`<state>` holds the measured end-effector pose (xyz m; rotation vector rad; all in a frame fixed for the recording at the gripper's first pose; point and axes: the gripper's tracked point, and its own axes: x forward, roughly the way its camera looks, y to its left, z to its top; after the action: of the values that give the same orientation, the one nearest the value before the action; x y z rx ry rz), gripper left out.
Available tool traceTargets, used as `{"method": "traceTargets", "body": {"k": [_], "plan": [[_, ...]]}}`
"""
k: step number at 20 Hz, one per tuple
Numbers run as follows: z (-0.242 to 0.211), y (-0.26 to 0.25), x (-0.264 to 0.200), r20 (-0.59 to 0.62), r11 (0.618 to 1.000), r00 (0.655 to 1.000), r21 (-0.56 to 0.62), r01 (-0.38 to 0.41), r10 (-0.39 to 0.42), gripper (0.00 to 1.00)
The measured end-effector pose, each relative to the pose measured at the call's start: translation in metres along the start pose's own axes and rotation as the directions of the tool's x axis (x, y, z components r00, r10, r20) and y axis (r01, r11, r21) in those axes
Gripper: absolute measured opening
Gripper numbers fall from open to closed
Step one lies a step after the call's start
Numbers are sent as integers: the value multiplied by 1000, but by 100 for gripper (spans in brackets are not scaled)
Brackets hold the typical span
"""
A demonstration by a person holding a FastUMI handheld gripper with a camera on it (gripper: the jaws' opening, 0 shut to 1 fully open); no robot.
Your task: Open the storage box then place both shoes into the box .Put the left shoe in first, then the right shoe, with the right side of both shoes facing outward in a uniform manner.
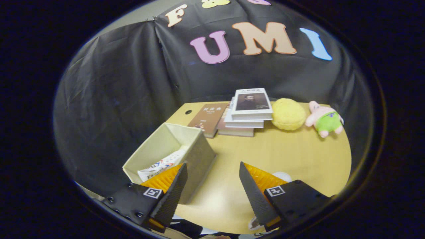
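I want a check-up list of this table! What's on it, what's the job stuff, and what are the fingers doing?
Surface: wooden table, round edge.
Job's things: open storage box with one white shoe inside; a white thing behind the right finger, unclear.
Clutter: books, brown book, yellow plush ball, pink plush toy.
Gripper: fingers open, holding nothing, beside the box.
Cables: nothing seen.
Surroundings: black cloth wall.

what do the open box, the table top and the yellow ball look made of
Storage box: seems stiff card or fabric-covered board, matte cream, with flat folded walls. Table: pale wood-look top, smooth with faint grain. Yellow ball: plush, fuzzy surface. The gripper is open, holding nothing.
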<state>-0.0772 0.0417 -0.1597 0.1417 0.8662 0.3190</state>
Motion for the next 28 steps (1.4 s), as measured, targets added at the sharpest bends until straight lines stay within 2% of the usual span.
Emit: {"method": "traceTargets", "body": {"k": [5,9,11,13,18,21,23,26,27,28], "plan": [[-30,-78,-25,-30,993,993,7,114,-114,98],[-74,-126,-31,-91,982,978,-34,187,-189,97],[-103,-142,-27,-146,979,968,-56,196,-202,96],[-133,-145,-18,-218,985,960,-44,169,-175,96],[-181,-161,-2,-338,983,923,-65,172,-184,95],[-196,-164,7,-385,985,908,-32,170,-169,78],[-200,-151,12,-406,988,909,73,138,-97,66],[-201,-154,12,-420,974,902,144,175,-100,49],[-199,-160,9,-414,963,902,173,207,-120,43],[-188,-168,6,-392,933,906,241,266,-158,34]]}}
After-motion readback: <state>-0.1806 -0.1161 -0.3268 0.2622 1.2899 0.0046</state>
